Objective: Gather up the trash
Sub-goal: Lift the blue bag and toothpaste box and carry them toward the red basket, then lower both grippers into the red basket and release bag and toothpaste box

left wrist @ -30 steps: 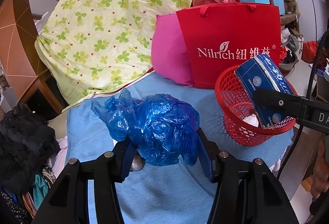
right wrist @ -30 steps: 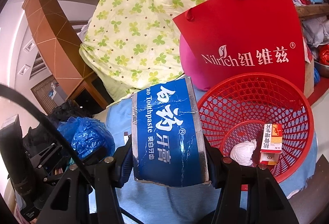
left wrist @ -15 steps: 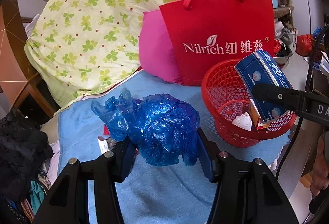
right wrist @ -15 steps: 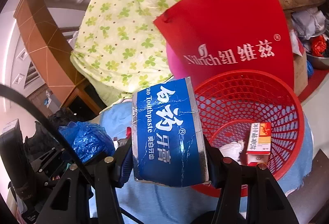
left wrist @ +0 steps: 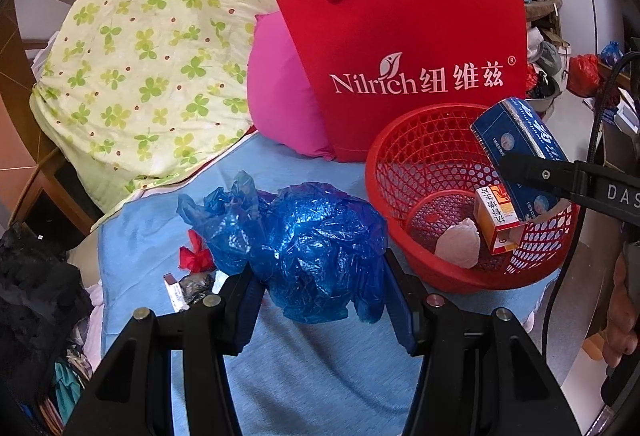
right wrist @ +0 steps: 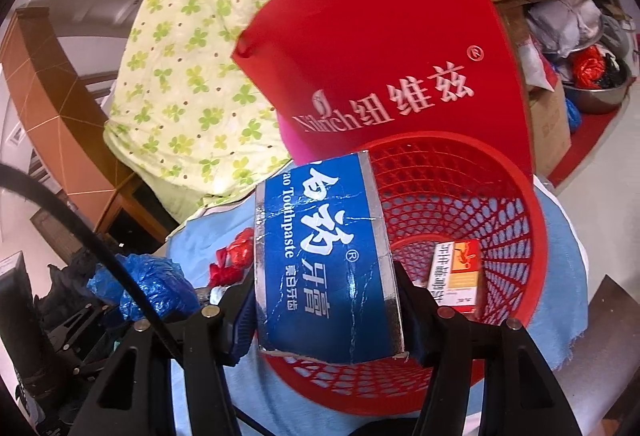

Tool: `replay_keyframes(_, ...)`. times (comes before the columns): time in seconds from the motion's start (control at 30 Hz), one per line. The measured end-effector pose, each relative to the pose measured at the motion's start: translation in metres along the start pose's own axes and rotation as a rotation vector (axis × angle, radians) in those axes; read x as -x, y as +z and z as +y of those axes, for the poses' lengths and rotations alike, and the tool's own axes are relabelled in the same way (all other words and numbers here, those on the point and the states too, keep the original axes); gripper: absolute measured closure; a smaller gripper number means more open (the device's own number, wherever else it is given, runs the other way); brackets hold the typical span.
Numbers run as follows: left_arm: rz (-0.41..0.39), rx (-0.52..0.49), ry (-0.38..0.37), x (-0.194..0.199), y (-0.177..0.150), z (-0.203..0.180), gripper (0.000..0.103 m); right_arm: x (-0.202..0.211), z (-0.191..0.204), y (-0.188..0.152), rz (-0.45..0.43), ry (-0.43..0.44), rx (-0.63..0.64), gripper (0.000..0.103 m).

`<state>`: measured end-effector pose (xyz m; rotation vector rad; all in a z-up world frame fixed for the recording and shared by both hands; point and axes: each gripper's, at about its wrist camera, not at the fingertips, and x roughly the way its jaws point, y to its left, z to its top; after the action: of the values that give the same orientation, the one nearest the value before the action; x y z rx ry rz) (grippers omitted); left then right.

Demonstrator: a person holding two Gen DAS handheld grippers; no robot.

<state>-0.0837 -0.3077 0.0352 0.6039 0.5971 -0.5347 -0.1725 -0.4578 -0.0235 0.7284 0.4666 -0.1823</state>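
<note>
One red basket [left wrist: 400, 156], two boxes (one blue [right wrist: 328, 260], one orange [left wrist: 496, 218]), one blue bag [left wrist: 316, 244]

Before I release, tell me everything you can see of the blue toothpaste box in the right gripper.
The toothpaste box is a long blue carton with silver edges, white Chinese characters and the word "Toothpaste". Its creased cardboard looks slightly crushed. The right gripper clamps it across its width, jaws on both long sides. It is tilted, with its far end over the red basket. It appears to touch only the jaws.

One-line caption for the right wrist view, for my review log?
Right tongs grip a blue toothpaste box over the red mesh basket, which already holds an orange-and-white carton.
</note>
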Motion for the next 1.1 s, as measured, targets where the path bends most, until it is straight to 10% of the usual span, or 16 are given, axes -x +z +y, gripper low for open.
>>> replay_keyframes(0.5, 0.024, -0.019, -0.052, -0.024, 0.020, -0.020, 0.045, 0.006, -0.035, 0.013, -0.031, 0.002, -0.069, 0.035)
replay_keyframes(1.1, 0.040, -0.015, -0.288, -0.054, 0.048, -0.063, 0.041, 0.021, -0.081, 0.023, -0.092, 0.004, -0.180, 0.028)
